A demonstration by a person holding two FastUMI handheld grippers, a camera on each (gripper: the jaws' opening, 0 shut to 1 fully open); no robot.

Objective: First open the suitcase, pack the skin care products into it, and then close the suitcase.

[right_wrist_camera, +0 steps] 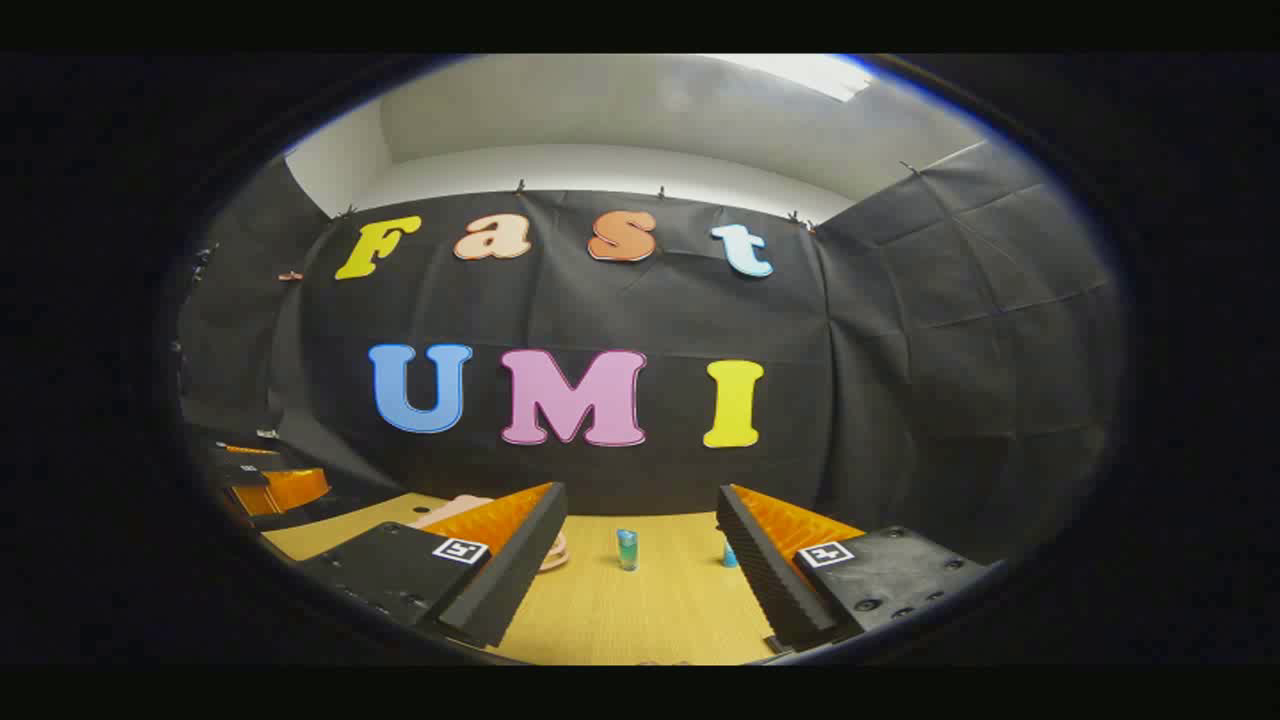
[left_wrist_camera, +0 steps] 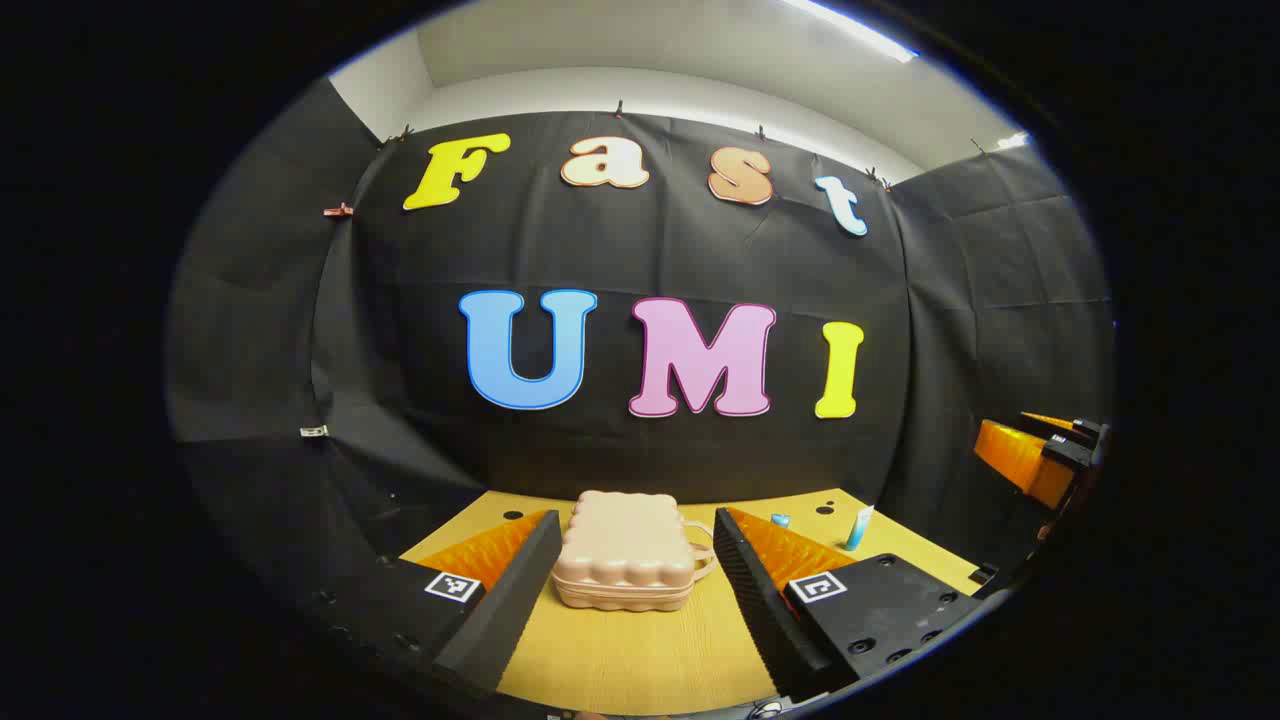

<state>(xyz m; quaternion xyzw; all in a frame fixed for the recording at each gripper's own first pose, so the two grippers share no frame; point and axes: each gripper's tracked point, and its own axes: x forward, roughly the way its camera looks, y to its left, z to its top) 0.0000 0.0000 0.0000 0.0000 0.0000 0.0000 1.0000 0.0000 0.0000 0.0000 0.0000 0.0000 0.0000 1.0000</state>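
Observation:
A closed pink suitcase (left_wrist_camera: 625, 550) with a scalloped shell lies flat on the wooden table (left_wrist_camera: 620, 660), its handle to the right. My left gripper (left_wrist_camera: 636, 518) stands open just in front of it, with nothing between its fingers. To the right of the suitcase stand a small blue item (left_wrist_camera: 780, 520) and a white-and-blue tube (left_wrist_camera: 858, 527). In the right gripper view, my right gripper (right_wrist_camera: 640, 492) is open and holds nothing. Ahead of it stands a small teal bottle (right_wrist_camera: 627, 549), and a blue item (right_wrist_camera: 730, 555) peeks from behind its right finger. The suitcase (right_wrist_camera: 448, 510) is partly hidden behind its left finger.
Black cloth walls close the booth behind and on both sides of the table (right_wrist_camera: 650, 620). The right gripper (left_wrist_camera: 1040, 460) appears at the far right of the left gripper view. The left gripper (right_wrist_camera: 275, 487) appears at the far left of the right gripper view.

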